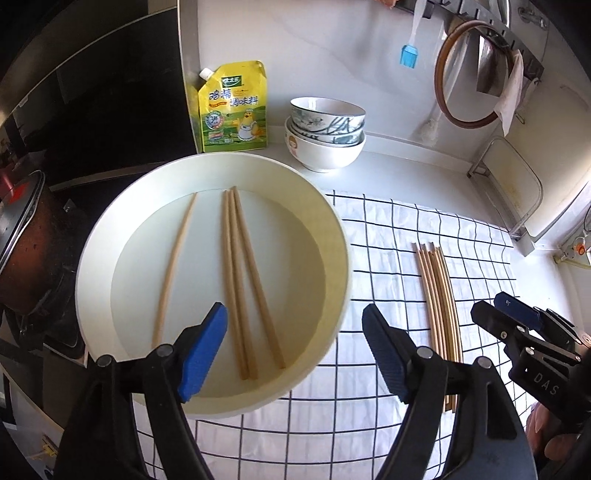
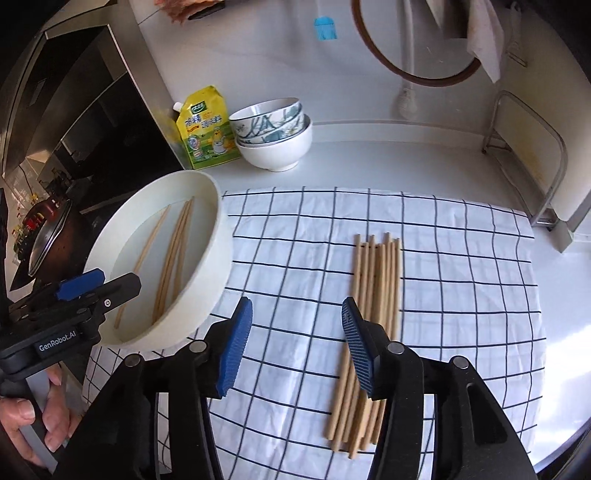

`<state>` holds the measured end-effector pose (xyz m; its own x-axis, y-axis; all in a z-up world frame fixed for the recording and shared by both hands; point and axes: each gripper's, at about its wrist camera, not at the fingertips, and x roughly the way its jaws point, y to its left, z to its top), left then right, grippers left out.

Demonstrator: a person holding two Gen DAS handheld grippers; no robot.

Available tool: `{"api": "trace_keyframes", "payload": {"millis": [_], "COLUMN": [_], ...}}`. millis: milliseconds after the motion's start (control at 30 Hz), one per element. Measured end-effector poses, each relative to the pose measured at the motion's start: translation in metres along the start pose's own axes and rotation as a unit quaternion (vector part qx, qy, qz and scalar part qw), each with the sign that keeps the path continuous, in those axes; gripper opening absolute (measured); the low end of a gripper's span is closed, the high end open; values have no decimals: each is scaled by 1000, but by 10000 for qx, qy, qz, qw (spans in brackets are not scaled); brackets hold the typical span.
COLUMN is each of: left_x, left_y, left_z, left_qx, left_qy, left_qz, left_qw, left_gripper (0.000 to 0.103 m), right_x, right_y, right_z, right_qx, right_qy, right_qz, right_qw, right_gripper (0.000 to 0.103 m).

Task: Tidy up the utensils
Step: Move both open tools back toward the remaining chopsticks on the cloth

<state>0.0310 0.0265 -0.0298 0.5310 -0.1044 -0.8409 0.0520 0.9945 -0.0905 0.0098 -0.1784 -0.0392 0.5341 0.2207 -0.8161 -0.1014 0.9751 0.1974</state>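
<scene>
A round white basin (image 1: 92, 266) sits at the left end of a white checked cloth (image 1: 388, 240) and holds several wooden chopsticks (image 1: 242, 280), one apart from the other three. A bundle of several more chopsticks (image 2: 373, 314) lies on the cloth (image 2: 295, 240). My left gripper (image 1: 293, 317) hangs open over the basin's near right rim, nothing between its blue pads. My right gripper (image 2: 296, 310) is open above the cloth, its right finger over the bundle's near half, gripping nothing. Each gripper also shows in the other's view: the right gripper (image 1: 506, 310) and the left gripper (image 2: 92, 284).
Stacked bowls (image 1: 325, 129) and a yellow seasoning pouch (image 1: 232, 107) stand against the back wall. A dark pot (image 1: 22, 240) on a stove lies left of the basin. A metal rack (image 2: 524, 155) stands at the right; a blue brush (image 2: 325, 27) hangs above.
</scene>
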Motion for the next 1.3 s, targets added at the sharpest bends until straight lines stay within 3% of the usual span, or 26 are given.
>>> {"api": "trace_keyframes", "payload": {"millis": [267,500,900,1300], "left_x": [9,26,54,67], "left_y": [-52,-80,-94,-99], "left_z": [-13,-30,-40,-41], "left_qx": [240,348,310,283], "left_qy": [110,353,563,657], "left_qz": [-288,-390,-326,-287], "left_qw": [9992,9980,9974,9970], "left_gripper": [79,80,82,82], "right_x": [-4,17,57,71], "right_y": [-56,-80,-87,-82], "right_z": [-23,-41,-51,-52], "right_qx": [239,213,166,-82], "right_qy": [94,334,504,533], "right_qz": [-430,-598,-543,-700], "right_qw": [9987,9974,9971,9961], "right_gripper": [52,52,52,52]}}
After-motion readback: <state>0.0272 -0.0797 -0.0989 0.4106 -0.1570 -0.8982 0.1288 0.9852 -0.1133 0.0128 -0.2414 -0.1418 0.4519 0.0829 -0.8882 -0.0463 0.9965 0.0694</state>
